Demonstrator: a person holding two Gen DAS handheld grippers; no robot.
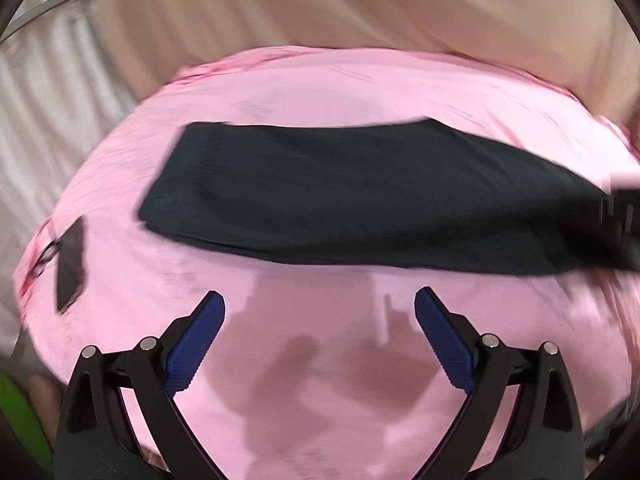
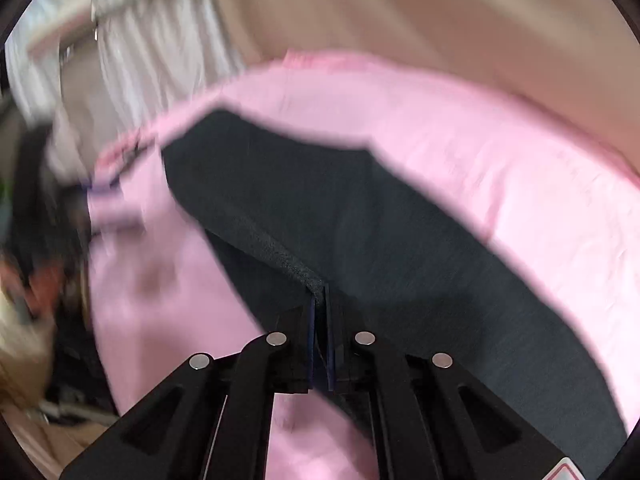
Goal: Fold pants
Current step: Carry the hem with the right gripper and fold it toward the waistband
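Pants [image 1: 340,200]: dark, folded into a long band, lying across the pink sheet [image 1: 360,92] from your left toward your right; the left end lies flat on the sheet, the right end rises toward your right gripper.
Left gripper [image 1: 320,308]: you hold it above bare sheet just on the near side of the pants, jaws spread wide, blue pads [image 1: 196,344] facing each other with nothing between them; it does not touch the pants.
Right gripper [image 2: 320,300]: your jaws are pressed together on a folded edge of the pants, the fabric pinched between the pads and running away from the tips in a ridge [image 2: 272,244].
Right gripper from the left view: only a blurred black piece [image 1: 624,212] at the right edge, where the pants end.
Sheet: pink, covering the whole work surface, lightly wrinkled; shadows of your left gripper fall on it below the pants.
Phone-like item [image 1: 70,268]: a dark flat slab near the sheet's left edge, well apart from the pants; too blurred for you to say what it is.
Background: beige curtain [image 1: 320,4] behind the surface, white curtain [image 1: 48,92] to the left.
Sharpness: both views are motion-blurred, the right one more so at its left side.
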